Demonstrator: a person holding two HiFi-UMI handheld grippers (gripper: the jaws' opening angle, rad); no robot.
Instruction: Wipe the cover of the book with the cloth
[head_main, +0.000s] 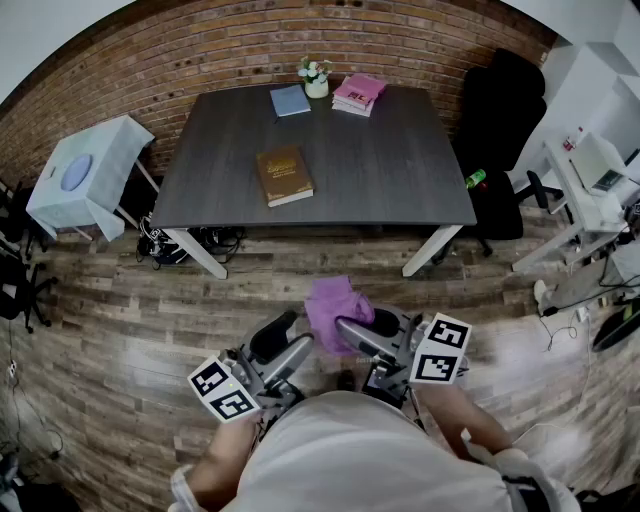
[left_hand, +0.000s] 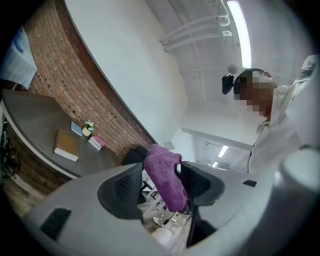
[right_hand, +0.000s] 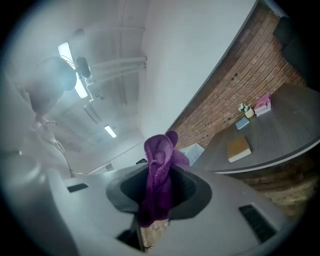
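The brown book (head_main: 284, 175) lies flat and closed on the dark bench (head_main: 400, 170), left of the bench's middle and towards its near edge, with nothing on it or touching it. Along the far edge of the bench sit a blue book (head_main: 290, 100), a small flower pot (head_main: 315, 78) just beside it, and a stack of pink books (head_main: 358, 93) next to the pot. The purple cloth (head_main: 338, 312) is not on the bench. It is held up over the wood floor (head_main: 130, 330) on the near side of the bench, well apart from the book. The right gripper (right_hand: 160, 186) has it: its fingers (right_hand: 192, 192) are pinched on the bunched middle of the cloth, with a rumpled knot of fabric standing above them and a tail hanging below. The left gripper (left_hand: 156, 186) is just beside the right one, also in front of the bench, and its fingers (left_hand: 122, 187) are spread wide. In the left gripper view the cloth shows in the gap between those fingers, close against one of them. They do not press on it, and whether it touches that finger cannot be told. Both grippers point roughly towards the bench. A black chair (head_main: 505, 100) stands at the right end of the bench.
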